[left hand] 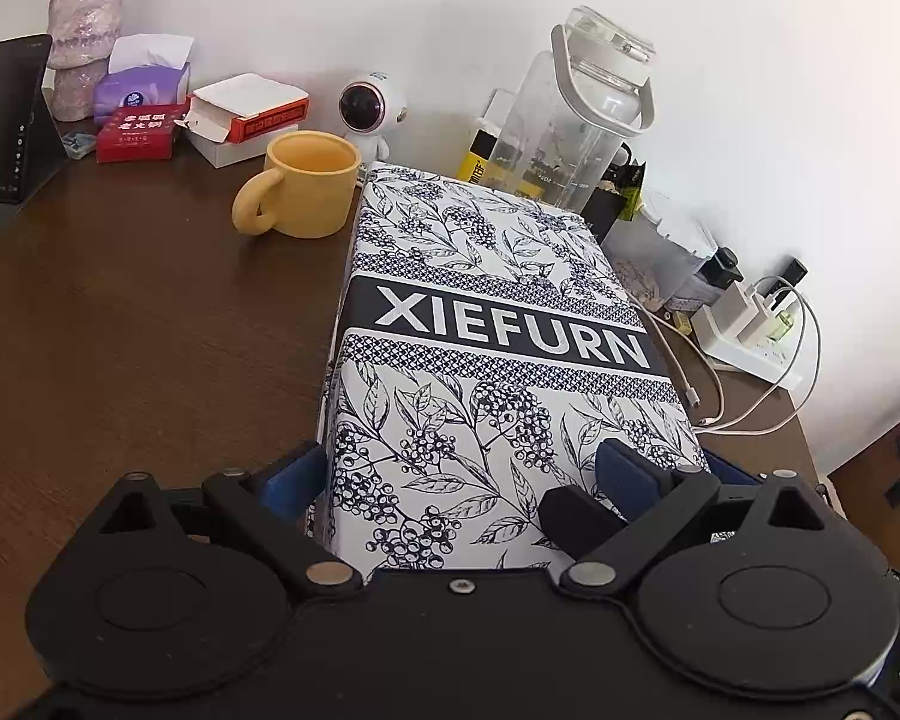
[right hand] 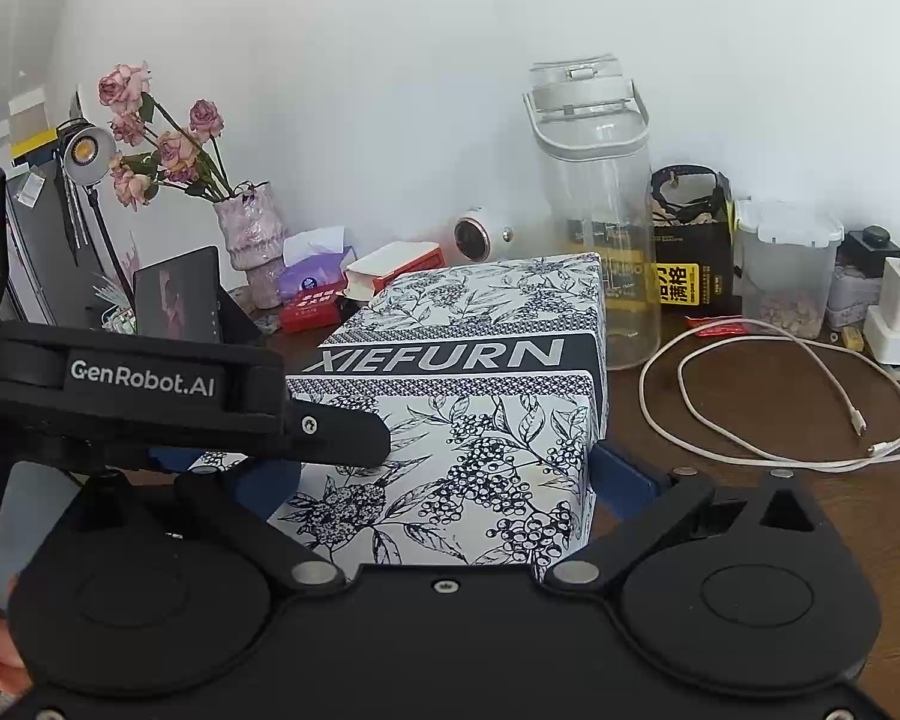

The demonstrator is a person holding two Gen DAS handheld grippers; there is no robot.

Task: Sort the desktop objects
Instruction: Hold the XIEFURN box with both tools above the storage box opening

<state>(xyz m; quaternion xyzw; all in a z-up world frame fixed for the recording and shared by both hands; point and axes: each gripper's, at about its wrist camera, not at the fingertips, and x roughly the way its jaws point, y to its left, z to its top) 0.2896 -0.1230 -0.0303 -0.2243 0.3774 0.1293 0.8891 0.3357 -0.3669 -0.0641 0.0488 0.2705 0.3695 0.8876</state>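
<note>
Both the left gripper (left hand: 456,474) and right gripper (right hand: 444,474) have jaws spread either side of the patterned XIEFURN box (left hand: 498,348), which sits on the dark worktop (left hand: 138,324), yellow mug (left hand: 306,183) at its far left corner.

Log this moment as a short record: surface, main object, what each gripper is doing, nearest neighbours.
surface: dark wooden desk
main object: XIEFURN patterned box, lying flat
left gripper: fingers straddle the box's near end
right gripper: fingers on either side of the same box
contact: tightness of either grip cannot be told
left of box: yellow mug
behind box: clear water bottle
right of box: white charging cable
</note>
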